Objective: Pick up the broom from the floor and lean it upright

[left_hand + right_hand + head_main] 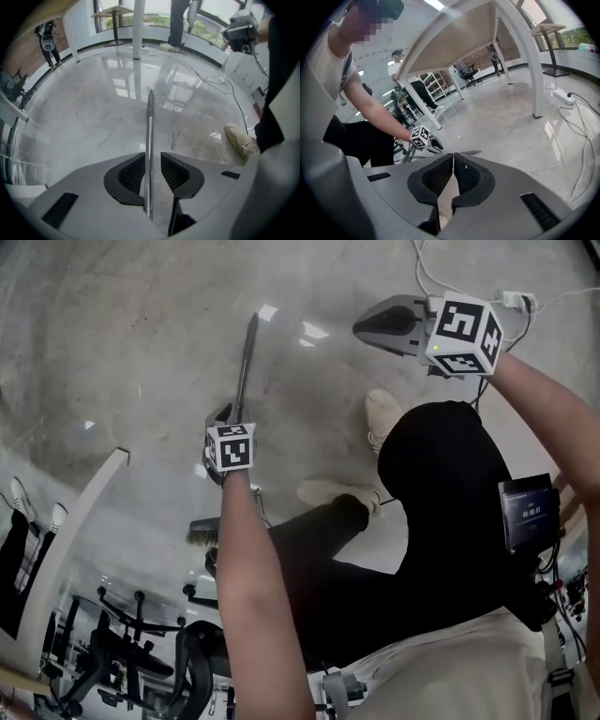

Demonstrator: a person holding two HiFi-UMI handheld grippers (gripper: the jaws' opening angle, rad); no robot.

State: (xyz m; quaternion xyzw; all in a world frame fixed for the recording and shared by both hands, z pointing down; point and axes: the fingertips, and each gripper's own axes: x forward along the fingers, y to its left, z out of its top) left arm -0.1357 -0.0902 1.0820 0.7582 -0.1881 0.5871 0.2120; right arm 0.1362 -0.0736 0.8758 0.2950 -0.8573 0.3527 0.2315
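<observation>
The broom lies on the polished grey floor, its metal handle [247,352] running away from me and its brush head [200,532] near my legs. My left gripper [232,420] is down at the handle, pointing steeply at the floor. In the left gripper view the handle [150,122] runs straight between the jaws of the left gripper [153,154]. It lies close to the left pad, with a gap to the right pad, so the jaws are open. My right gripper [361,328] hovers off to the right, above the floor. Its jaws [453,155] are shut with nothing in them.
My shoes [382,413] stand just right of the broom. A white table leg [75,521] slants at the left, with office chairs [141,634] below it. Cables and a power strip [514,301] lie at the upper right. A white column [137,28] stands farther off.
</observation>
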